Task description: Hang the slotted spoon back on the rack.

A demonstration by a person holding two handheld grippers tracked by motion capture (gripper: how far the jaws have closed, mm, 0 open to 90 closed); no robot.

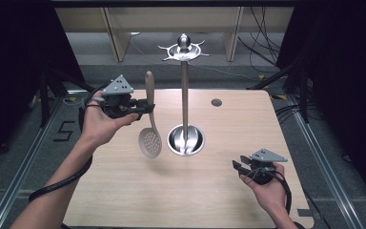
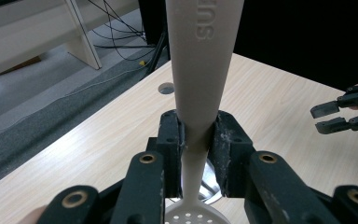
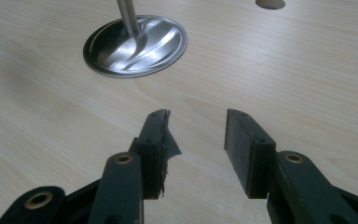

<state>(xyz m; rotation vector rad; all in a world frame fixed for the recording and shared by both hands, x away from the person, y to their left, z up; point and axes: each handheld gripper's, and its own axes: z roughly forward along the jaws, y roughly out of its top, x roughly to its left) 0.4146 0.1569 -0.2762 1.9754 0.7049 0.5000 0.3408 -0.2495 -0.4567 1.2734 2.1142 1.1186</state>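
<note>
The left claw [image 2: 196, 140] is clenched low on a slotted spoon [image 1: 150, 121] held above the desk [image 1: 219, 191]; it may pivot (top-heavy handle). The right claw [image 3: 196, 140] is released, idle.

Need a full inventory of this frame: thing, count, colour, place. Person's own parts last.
slotted spoon: 1, beige, held upright above the table's left half, perforated bowl down
utensil stand: 1, silver, round base at table centre, hook ring on top
table: 1, light wood, round hole near far edge
cables: several, black, floor beyond the table
left gripper: 1, black, grey plate on top, fingers shut on the spoon handle
right gripper: 1, black, grey plate on top, open, low over the table's right near part
hands: 2, one per gripper
</note>
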